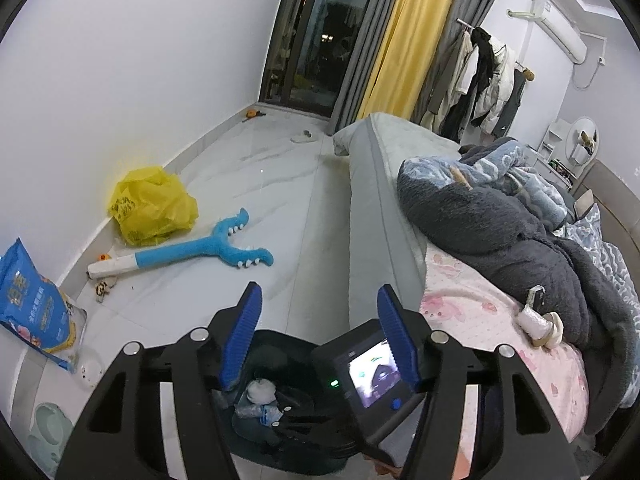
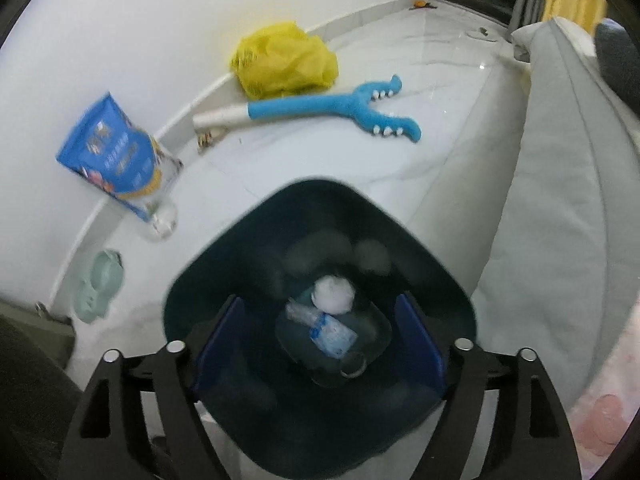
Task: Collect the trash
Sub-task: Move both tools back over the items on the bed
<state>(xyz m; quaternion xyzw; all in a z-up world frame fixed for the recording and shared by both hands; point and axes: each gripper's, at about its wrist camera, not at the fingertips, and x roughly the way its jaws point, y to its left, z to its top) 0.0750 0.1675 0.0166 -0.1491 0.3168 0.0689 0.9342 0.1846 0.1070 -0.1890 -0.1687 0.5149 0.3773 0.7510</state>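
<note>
A dark bin [image 2: 320, 190] stands on the floor beside the bed. At its bottom lie a crumpled white paper ball [image 2: 333, 294] and a clear plastic bottle [image 2: 331, 332] with a blue label. My right gripper [image 2: 320, 302] hangs straight over the bin's mouth, open wide, with nothing between its blue pads. In the left wrist view the bin [image 1: 276, 346] shows below my left gripper [image 1: 320, 292], which is open and empty, its fingers pointing across the floor. The right gripper's body with its small screen [image 1: 372, 372] sits between the left fingers, lower down.
A yellow plastic bag [image 1: 154, 208], a blue plush toy [image 1: 208, 248] and a blue pouch [image 1: 32, 304] lie along the wall. A pale green bowl [image 2: 100, 284] sits on the floor. The bed [image 1: 460, 308] on the right carries blankets and a small white item [image 1: 536, 320].
</note>
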